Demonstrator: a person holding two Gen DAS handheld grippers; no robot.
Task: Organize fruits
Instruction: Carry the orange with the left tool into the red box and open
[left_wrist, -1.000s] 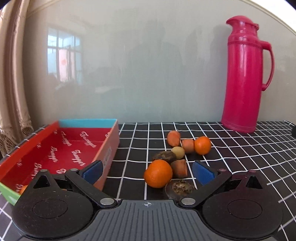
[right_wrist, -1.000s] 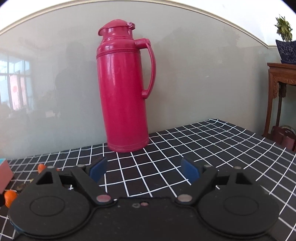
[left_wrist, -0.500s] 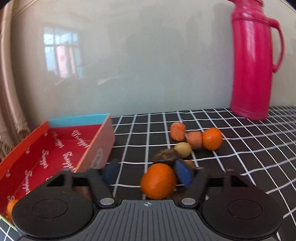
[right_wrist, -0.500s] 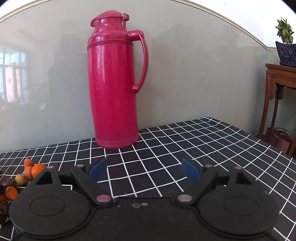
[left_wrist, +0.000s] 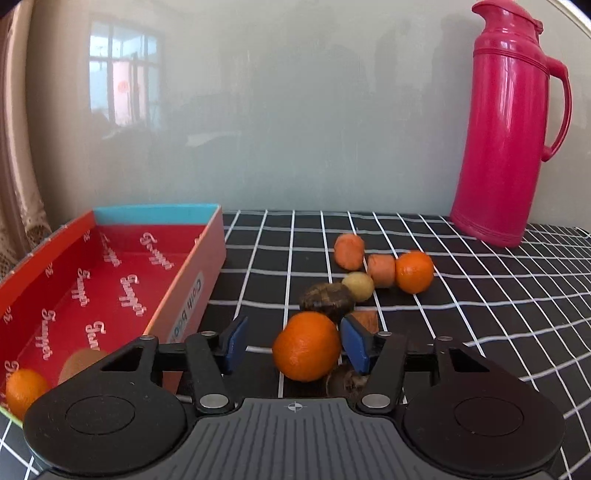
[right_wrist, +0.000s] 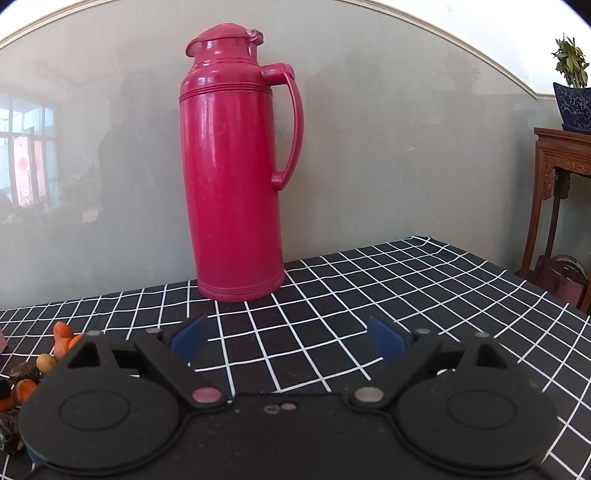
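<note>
Through the left wrist view, my left gripper (left_wrist: 293, 345) has just been closing around the nearest orange (left_wrist: 307, 346) on the checked tablecloth (left_wrist: 480, 317). The fruit sits between the blue pads: the right-side pad (left_wrist: 354, 343) touches its flank, while a clear gap separates it from the left-side pad (left_wrist: 236, 339), so the jaws are not clamped on it. Just behind it lie a dark brown fruit (left_wrist: 327, 298), a small yellowish fruit (left_wrist: 357, 285), several carrot-coloured pieces (left_wrist: 349, 251) and a second orange (left_wrist: 414, 271), all bunched close together. A brownish piece (left_wrist: 345, 380) peeks out beneath the right-side finger. To the left stands the red box (left_wrist: 207, 258), open at the top, holding another orange (left_wrist: 23, 390) and a brownish fruit (left_wrist: 81, 363) at its near end. A pink thermos (left_wrist: 506, 129) stands upright by the wall at the far right.

Through the right wrist view, my right gripper (right_wrist: 288, 338) hangs above bare tablecloth (right_wrist: 369, 295) with jaws spread wide and nothing between them; they have just been opening further. The thermos (right_wrist: 236, 177) stands straight ahead. The fruit pile (right_wrist: 40, 362) shows at the left edge, well apart from this gripper.
</note>
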